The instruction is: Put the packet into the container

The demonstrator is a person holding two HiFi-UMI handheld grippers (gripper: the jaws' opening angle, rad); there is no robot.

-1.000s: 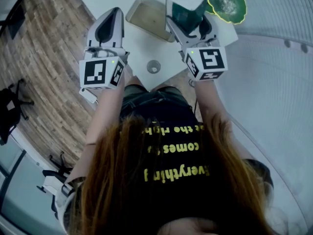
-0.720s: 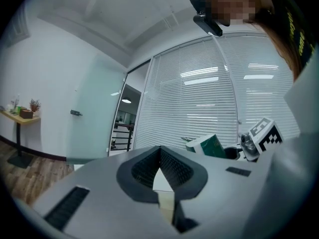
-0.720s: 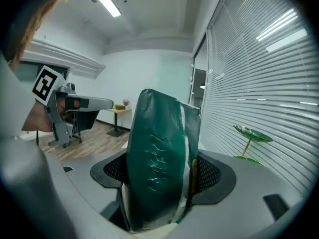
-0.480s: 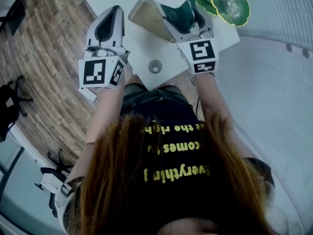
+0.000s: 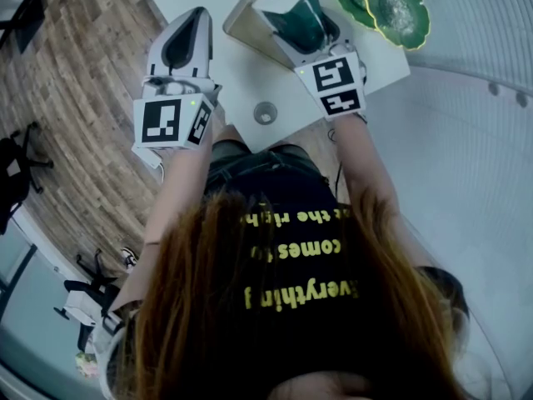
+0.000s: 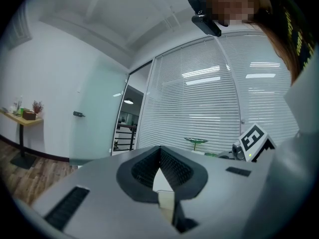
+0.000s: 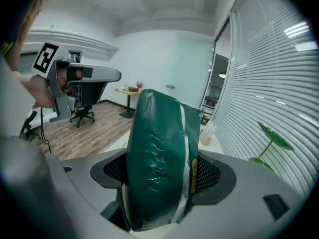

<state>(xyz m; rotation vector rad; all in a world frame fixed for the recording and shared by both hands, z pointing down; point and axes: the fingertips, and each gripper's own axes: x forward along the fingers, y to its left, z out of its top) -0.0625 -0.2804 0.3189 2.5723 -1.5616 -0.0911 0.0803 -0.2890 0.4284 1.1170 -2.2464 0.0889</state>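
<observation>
White worktop (image 5: 237, 82) spans the scene; at its left the left gripper (image 5: 193, 25) hangs idle, jaws pressed together on nothing, with the beige container (image 5: 238, 17) just to its right. At the container's right rim the right gripper (image 5: 310, 36) pinches the green packet (image 5: 301, 19) across its middle; it looks light, soft and crinkly, so that mid-body hold suits. Since half a second ago, the packet has swung left toward the container.
</observation>
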